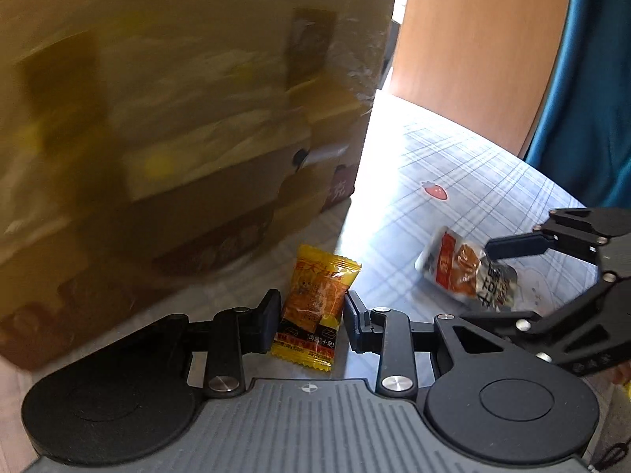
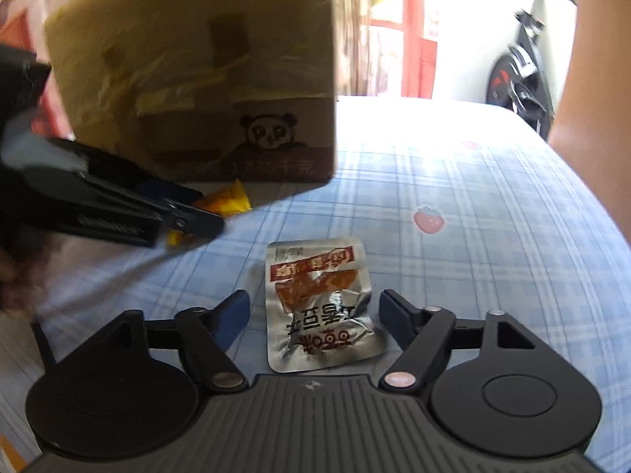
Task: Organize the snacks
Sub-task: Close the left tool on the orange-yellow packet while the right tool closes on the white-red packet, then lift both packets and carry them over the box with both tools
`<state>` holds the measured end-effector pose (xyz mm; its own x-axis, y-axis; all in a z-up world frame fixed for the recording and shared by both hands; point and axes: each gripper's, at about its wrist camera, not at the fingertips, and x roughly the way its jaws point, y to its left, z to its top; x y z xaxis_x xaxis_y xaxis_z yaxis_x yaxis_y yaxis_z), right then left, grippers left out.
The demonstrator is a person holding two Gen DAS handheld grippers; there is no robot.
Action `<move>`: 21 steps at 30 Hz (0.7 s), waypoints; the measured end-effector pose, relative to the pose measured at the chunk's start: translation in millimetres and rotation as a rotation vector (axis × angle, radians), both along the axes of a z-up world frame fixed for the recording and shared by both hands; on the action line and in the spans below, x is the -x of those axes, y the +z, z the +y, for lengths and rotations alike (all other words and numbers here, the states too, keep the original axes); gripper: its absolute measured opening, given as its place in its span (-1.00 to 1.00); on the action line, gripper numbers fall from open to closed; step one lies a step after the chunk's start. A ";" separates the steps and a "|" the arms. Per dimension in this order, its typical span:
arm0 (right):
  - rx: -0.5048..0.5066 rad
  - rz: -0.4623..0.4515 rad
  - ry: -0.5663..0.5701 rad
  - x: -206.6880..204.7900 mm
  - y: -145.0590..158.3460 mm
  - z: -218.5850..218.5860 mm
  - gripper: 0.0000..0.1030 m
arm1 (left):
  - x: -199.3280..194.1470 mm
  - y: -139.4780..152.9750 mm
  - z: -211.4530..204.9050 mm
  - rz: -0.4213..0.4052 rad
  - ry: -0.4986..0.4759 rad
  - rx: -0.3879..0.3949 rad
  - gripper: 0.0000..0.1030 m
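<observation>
A yellow and orange snack packet (image 1: pixel 315 307) lies on the blue checked tablecloth (image 1: pixel 453 165) between the fingers of my left gripper (image 1: pixel 311 315); the jaws stand close around it with small gaps at its sides. A silver foil snack packet (image 2: pixel 319 307) lies between the wide-open fingers of my right gripper (image 2: pixel 313 315), untouched. The silver packet (image 1: pixel 465 272) and the right gripper (image 1: pixel 493 276) also show in the left wrist view. The left gripper (image 2: pixel 197 213) and the yellow packet (image 2: pixel 228 201) show at the left of the right wrist view.
A tall cardboard box (image 1: pixel 177 138) with tape and a panda print (image 2: pixel 268 130) stands on the cloth just behind the yellow packet. A strawberry print (image 2: pixel 429 218) marks the cloth. A person in blue (image 1: pixel 591 98) stands at the table's right edge.
</observation>
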<state>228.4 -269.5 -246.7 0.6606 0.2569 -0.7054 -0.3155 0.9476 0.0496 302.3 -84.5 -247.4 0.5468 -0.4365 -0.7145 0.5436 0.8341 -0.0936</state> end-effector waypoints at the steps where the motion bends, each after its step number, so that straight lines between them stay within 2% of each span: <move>1: 0.009 -0.005 0.006 -0.5 -1.0 1.4 0.54 | 2.1 0.6 3.5 0.003 0.012 0.005 -0.29; 4: 0.006 -0.006 0.009 -4.3 -1.6 -0.1 0.51 | 11.3 3.8 14.1 0.001 0.047 0.025 -0.29; 5: 0.013 -0.007 0.014 -4.9 -1.2 0.8 0.42 | 15.3 5.5 17.8 -0.003 0.058 0.033 -0.29; 6: 0.014 -0.008 0.024 -5.1 -0.1 0.7 0.22 | 18.0 7.1 20.7 -0.006 0.067 0.041 -0.29; 10: 0.035 -0.015 0.051 -4.6 4.3 4.0 0.11 | 29.5 19.7 35.3 -0.026 0.098 0.073 -0.29; 12: 0.021 -0.035 0.030 -2.4 9.1 3.0 -0.31 | 32.5 22.2 36.6 -0.040 0.112 0.086 -0.29; 16: 0.017 -0.021 0.022 -2.4 13.2 6.9 -0.35 | 37.1 31.9 43.8 -0.058 0.136 0.109 -0.29; 21: -0.002 -0.048 0.012 2.3 22.8 11.9 -0.77 | 47.0 46.9 59.5 -0.073 0.166 0.143 -0.29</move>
<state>226.1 -257.6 -223.8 0.6902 0.2665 -0.6727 -0.3290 0.9436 0.0363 255.3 -25.0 -200.5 0.6674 -0.4299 -0.6080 0.4091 0.8939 -0.1830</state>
